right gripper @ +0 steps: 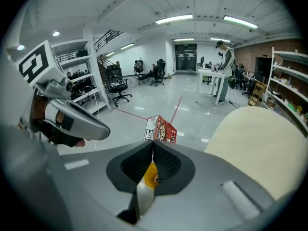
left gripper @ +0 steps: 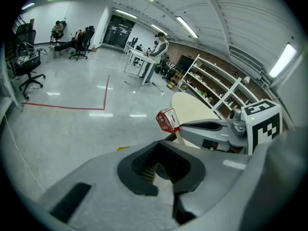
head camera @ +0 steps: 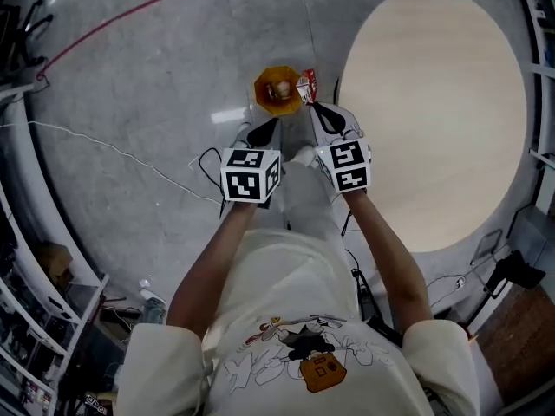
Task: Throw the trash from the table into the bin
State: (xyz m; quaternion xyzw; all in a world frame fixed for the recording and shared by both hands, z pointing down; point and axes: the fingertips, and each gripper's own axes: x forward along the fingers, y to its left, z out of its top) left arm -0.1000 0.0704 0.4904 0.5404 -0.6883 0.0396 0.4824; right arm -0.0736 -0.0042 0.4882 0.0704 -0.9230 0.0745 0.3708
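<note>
Off to the far left a red tape line crosses bare grey floor, and a white cable trails nearer. The left gripper has its jaws pressed together on nothing, on the near side of the orange bin that stands on the floor. By the bin's right rim hangs the carton: 1 small box, red and white with printed panels, tilted, pinched at its near end in the clenched right gripper. Further right the round pale table curves away, its left edge near the carton. Open floor spreads to the left of the bin and beyond it.
</note>
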